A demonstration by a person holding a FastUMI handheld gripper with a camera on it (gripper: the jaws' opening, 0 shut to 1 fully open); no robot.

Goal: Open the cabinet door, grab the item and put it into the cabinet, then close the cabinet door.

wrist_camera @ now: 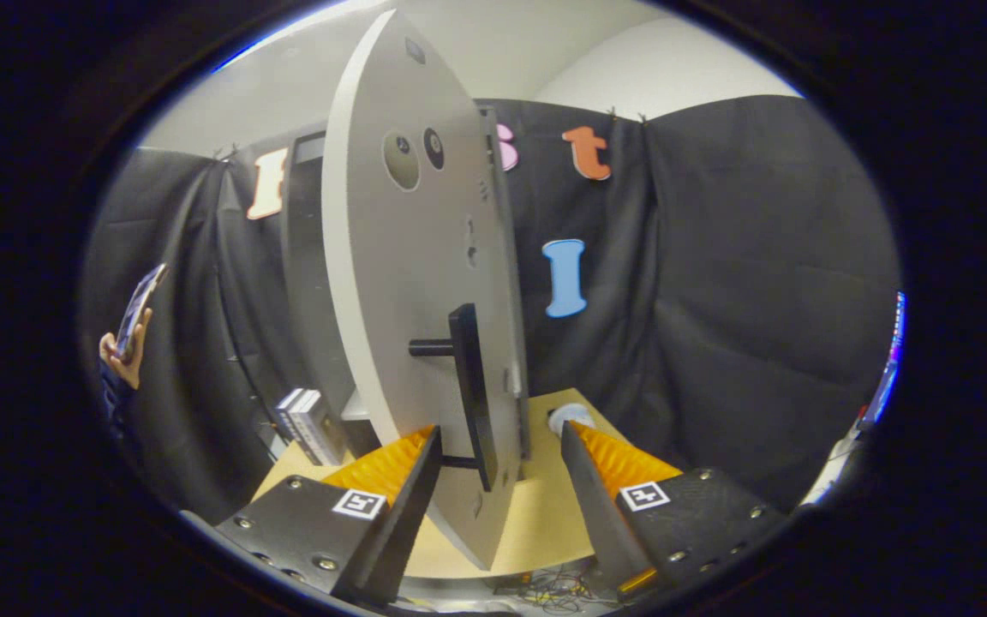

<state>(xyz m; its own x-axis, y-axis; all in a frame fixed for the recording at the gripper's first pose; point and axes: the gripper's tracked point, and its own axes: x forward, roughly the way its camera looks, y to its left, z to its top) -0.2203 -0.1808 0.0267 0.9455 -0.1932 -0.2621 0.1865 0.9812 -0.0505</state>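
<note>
The white cabinet door (399,283) stands swung out, its free edge pointing at me. Its black bar handle (469,386) sits on the door face, in the gap between my fingertips. My gripper (500,431) is open, one finger on each side of the door's lower edge, and I cannot tell whether either finger touches it. Left of the door is the cabinet's dark opening (309,257). A small grey and white box (309,426) stands on the wooden table (536,514) by the cabinet's foot, ahead of my left finger. A white round thing (571,416) peeks out beyond my right finger.
Black cloth walls close the booth behind and to both sides. Far to the left a person's hand (121,356) holds up a phone. Loose cables (558,591) hang below the table's near edge.
</note>
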